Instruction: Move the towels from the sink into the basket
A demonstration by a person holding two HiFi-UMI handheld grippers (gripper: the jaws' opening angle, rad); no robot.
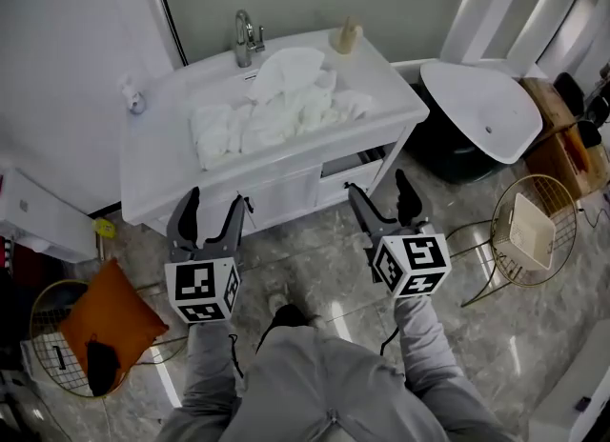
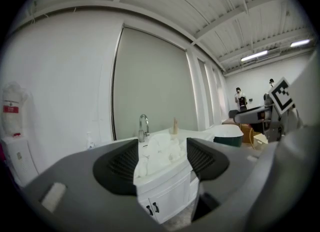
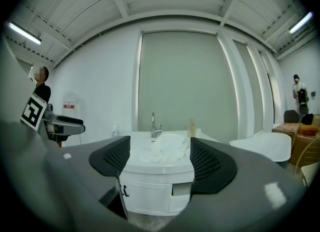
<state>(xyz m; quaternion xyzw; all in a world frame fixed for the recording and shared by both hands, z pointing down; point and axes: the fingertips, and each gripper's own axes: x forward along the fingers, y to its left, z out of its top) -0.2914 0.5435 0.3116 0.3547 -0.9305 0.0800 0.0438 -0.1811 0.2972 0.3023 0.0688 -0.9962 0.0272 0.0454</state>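
Our left gripper [image 1: 212, 204] and right gripper [image 1: 378, 188] both gape empty; the towels [image 1: 272, 116] look soft, light and floppy, so we'd pinch a raised near fold.

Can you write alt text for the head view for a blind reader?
From above, the open left gripper and right gripper point at a white sink heaped with towels. A wire basket stands at each side: the left basket holds an orange cushion, the right basket a white box.

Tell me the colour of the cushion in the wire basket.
The cushion is orange; head view.
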